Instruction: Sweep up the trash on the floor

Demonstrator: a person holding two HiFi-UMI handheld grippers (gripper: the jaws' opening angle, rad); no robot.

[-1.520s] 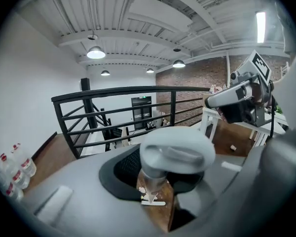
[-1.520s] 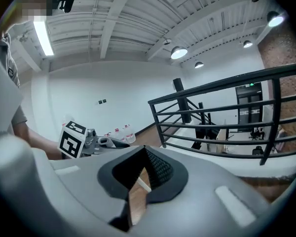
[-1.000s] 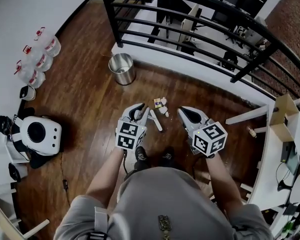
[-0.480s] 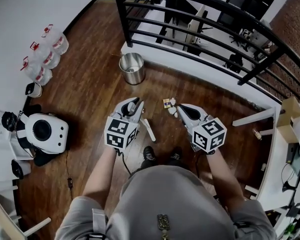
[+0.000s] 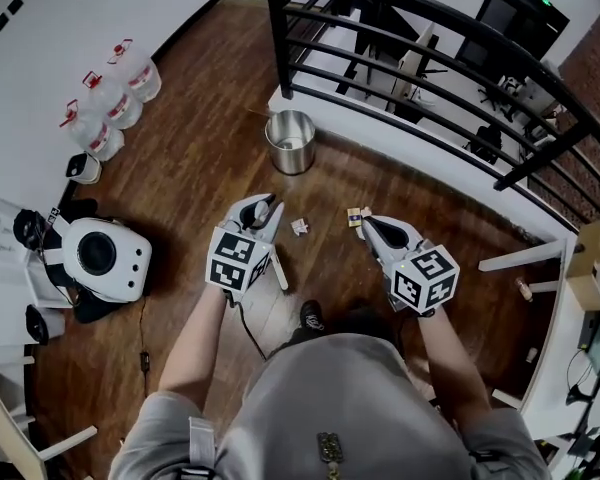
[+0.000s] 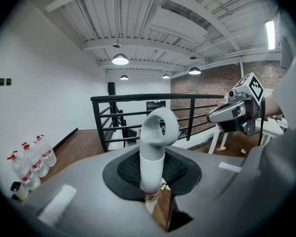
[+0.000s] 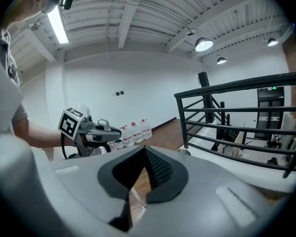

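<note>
Trash lies on the wooden floor in the head view: a small pale scrap [image 5: 299, 227] and a little cluster of scraps [image 5: 357, 216]. My left gripper [image 5: 263, 208] hovers just left of the pale scrap, shut on an upright white handle [image 6: 153, 164] with a loop at its top. The handle's lower part [image 5: 277, 270] slants down to the floor beside that gripper. What is at its foot is hidden. My right gripper [image 5: 368, 226] hangs right beside the cluster. Its pads [image 7: 155, 169] meet, and nothing shows between them.
A round metal bin [image 5: 291, 141] stands on the floor beyond the trash, against a black railing [image 5: 400, 48]. Several water bottles [image 5: 110, 103] line the left wall. A white round machine [image 5: 102, 258] sits at the left. A white table [image 5: 590, 308] is at the right.
Both grippers have shifted left across the floor, the left one rising a little. The pale scrap now lies apart from the cluster, to its left. Both grips look unchanged.
</note>
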